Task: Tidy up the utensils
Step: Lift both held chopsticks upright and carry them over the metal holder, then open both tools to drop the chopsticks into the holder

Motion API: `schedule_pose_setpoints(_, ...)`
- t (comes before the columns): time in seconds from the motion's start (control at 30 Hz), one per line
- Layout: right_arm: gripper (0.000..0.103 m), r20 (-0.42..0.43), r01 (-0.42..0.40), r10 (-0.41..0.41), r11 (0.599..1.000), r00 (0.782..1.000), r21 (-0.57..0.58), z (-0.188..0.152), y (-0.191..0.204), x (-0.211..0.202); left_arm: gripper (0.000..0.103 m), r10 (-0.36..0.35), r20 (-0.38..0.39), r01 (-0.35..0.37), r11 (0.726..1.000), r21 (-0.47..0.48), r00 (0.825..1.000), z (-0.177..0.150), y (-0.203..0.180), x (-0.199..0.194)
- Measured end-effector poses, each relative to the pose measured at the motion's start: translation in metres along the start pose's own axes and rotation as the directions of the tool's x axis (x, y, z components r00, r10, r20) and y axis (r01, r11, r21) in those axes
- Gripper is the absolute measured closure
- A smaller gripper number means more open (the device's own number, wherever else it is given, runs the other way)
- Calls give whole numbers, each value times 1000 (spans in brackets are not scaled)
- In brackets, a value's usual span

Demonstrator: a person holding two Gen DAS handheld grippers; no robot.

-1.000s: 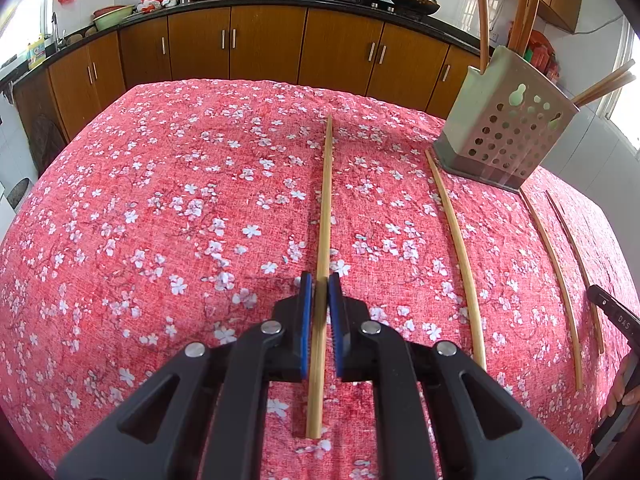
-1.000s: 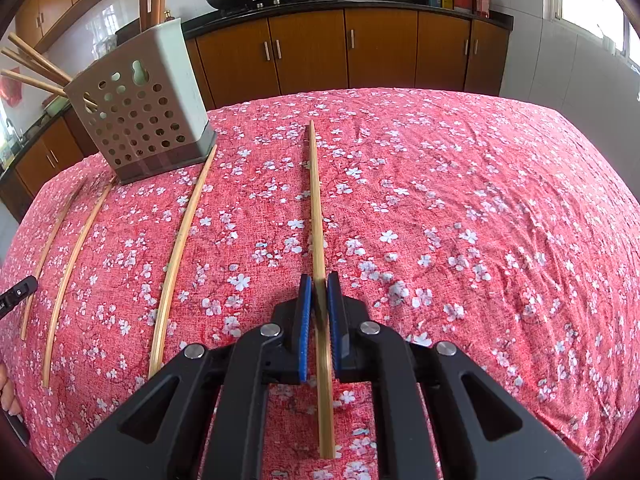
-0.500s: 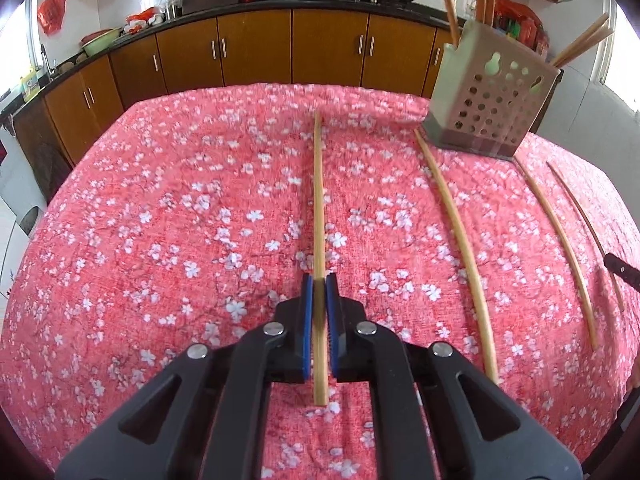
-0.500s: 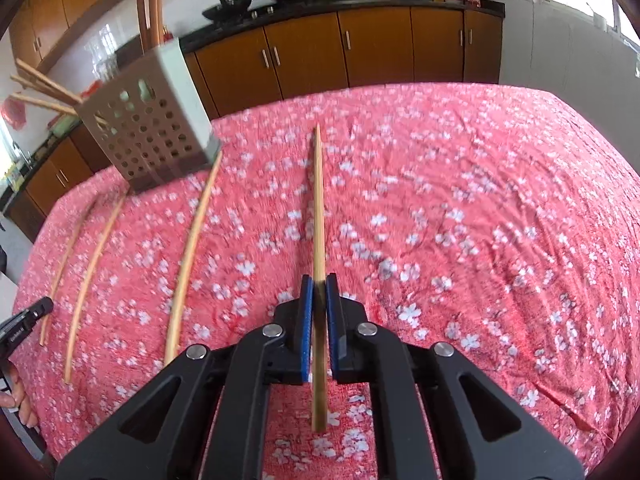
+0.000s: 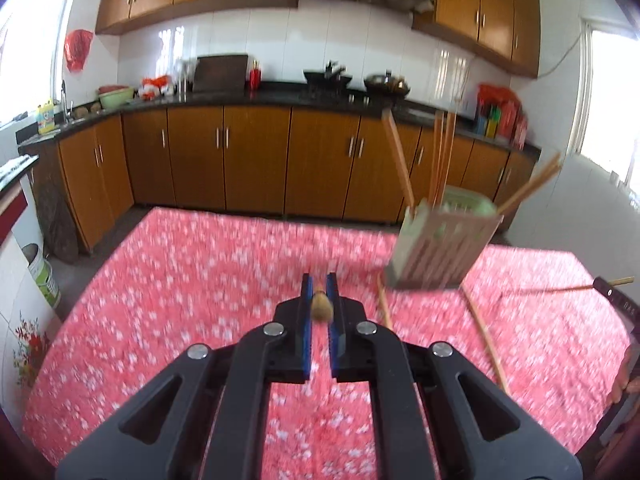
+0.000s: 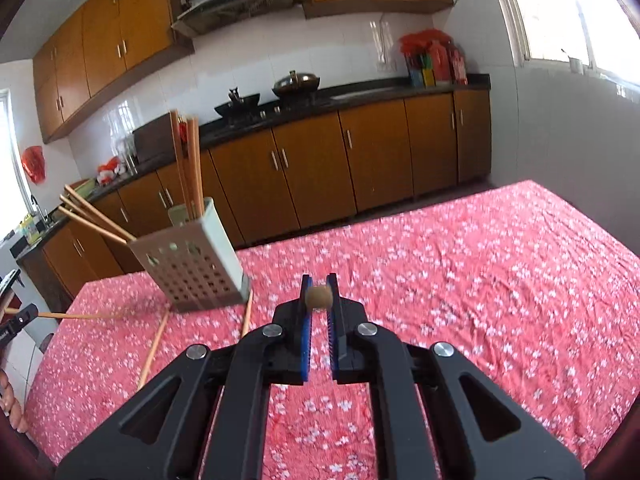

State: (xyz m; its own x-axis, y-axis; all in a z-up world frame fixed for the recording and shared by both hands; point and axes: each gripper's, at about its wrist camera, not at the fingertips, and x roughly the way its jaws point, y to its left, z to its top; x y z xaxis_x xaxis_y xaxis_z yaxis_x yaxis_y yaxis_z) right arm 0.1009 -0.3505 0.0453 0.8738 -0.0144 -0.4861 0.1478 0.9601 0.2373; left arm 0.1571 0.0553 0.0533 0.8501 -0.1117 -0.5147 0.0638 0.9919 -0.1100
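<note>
My left gripper [image 5: 319,292] is shut on a bamboo chopstick [image 5: 322,307], seen end-on between the blue pads, lifted off the table. My right gripper [image 6: 319,290] is shut on another chopstick [image 6: 319,297], also end-on and lifted. The perforated utensil holder [image 5: 438,250] stands on the table to the right, with several chopsticks in it; in the right wrist view the holder [image 6: 192,268] is to the left. Two loose chopsticks [image 5: 486,338] lie on the cloth below the holder; they also show in the right wrist view [image 6: 154,346].
The table carries a red floral cloth [image 6: 480,292]. Brown kitchen cabinets [image 5: 224,160] and a black counter with woks run behind it. The other gripper's tip with its chopstick shows at the right edge [image 5: 612,292] and at the left edge [image 6: 20,318].
Both grippers have lifted their chopsticks off the cloth and tilted up, so each stick now points at the camera. The views now look across the table at the kitchen.
</note>
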Motion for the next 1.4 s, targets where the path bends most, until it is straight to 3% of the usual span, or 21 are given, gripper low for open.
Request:
schedule_pose_setpoints(0.27, 96, 85, -57, 61, 997, 995, -47, 35, 26, -17, 96, -49, 71, 49, 999, 11, 996, 39, -6, -19)
schedule_pose_setpoints(0.4, 96, 130, -142, 147, 989, 981, -50, 60, 42, -29, 96, -96, 96, 94, 995, 28, 991, 56, -19, -29)
schedule_pose_setpoints(0.63, 96, 280, -248, 254, 967, 926, -57, 105, 79, -46, 96, -221, 170, 217, 975, 37, 960, 96, -57, -46)
schedule_pose_setpoints(0.77, 96, 357, -261, 263, 964, 896, -53, 123, 93, -39, 96, -244, 247, 242, 970, 40, 938, 122, -78, -48)
schedule_pose_setpoints(0.9, 96, 400, -243, 253, 967, 881, -77, 133, 105, -18, 96, -226, 285, 221, 974, 49, 931, 141, -94, -31)
schedule_pose_setpoints(1.1, 96, 294, -220, 236, 972, 926, -86, 121, 113, 33, 96, -214, 190, 208, 977, 48, 958, 138, -106, 24)
schedule_pose_setpoints(1.33, 94, 228, -192, 208, 977, 951, -89, 107, 115, 46, 95, -205, 110, 203, 979, 31, 973, 129, -104, 60)
schedule_pose_setpoints(1.4, 82, 222, -187, 202, 978, 954, -90, 108, 113, 42, 95, -202, 105, 200, 979, 22, 974, 129, -101, 62)
